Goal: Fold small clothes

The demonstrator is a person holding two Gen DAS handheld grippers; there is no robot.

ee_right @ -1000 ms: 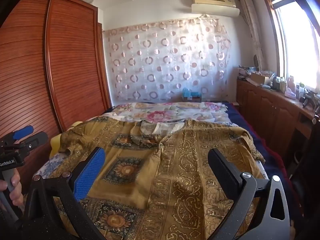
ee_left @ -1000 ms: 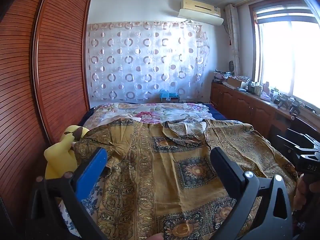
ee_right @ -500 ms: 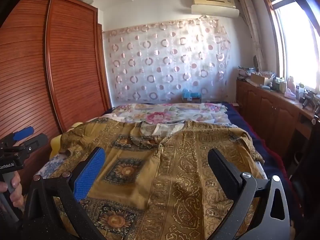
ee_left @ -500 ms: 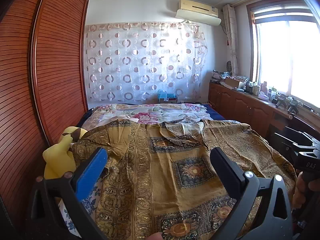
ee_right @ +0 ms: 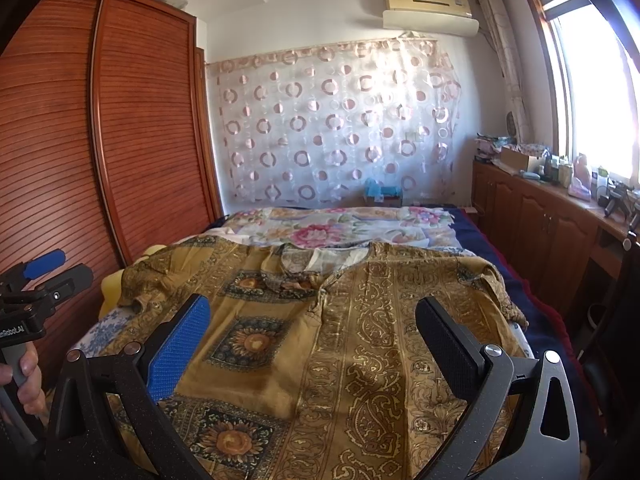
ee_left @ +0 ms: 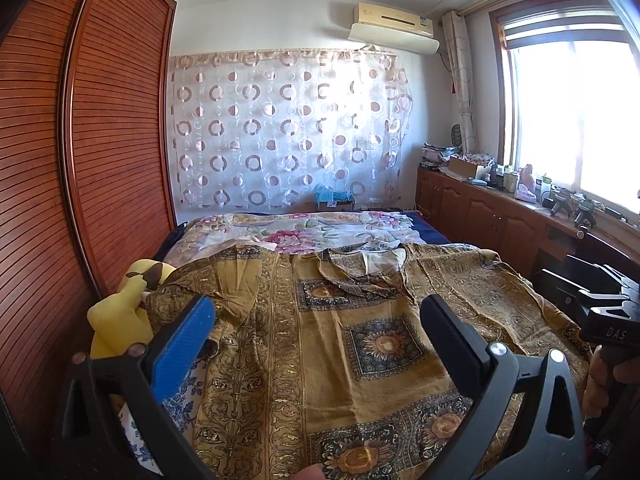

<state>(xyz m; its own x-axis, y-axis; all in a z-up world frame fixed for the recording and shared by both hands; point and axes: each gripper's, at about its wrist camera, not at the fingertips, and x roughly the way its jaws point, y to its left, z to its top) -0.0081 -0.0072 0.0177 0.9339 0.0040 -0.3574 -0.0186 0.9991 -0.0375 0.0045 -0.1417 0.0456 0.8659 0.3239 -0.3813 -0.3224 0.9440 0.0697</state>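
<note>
A mustard-gold patterned shirt [ee_left: 320, 340] lies spread flat on the bed, collar at the far side, sleeves out to both sides; it also shows in the right wrist view [ee_right: 340, 340]. My left gripper [ee_left: 316, 320] hovers above the shirt's near left part, jaws wide open and empty. My right gripper [ee_right: 312, 324] hovers above the shirt's near right part, jaws wide open and empty. Each gripper shows at the edge of the other's view: the right one [ee_left: 608, 320] and the left one [ee_right: 36, 280].
A yellow plush toy [ee_left: 120, 316] lies at the bed's left edge under the sleeve. A floral quilt [ee_left: 304, 228] covers the far bed. A wooden wardrobe [ee_left: 80, 180] stands close on the left. Low cabinets [ee_right: 540, 224] with clutter line the right wall.
Both views have shifted only slightly; the grippers stay open above the shirt, and the shirt has not moved.
</note>
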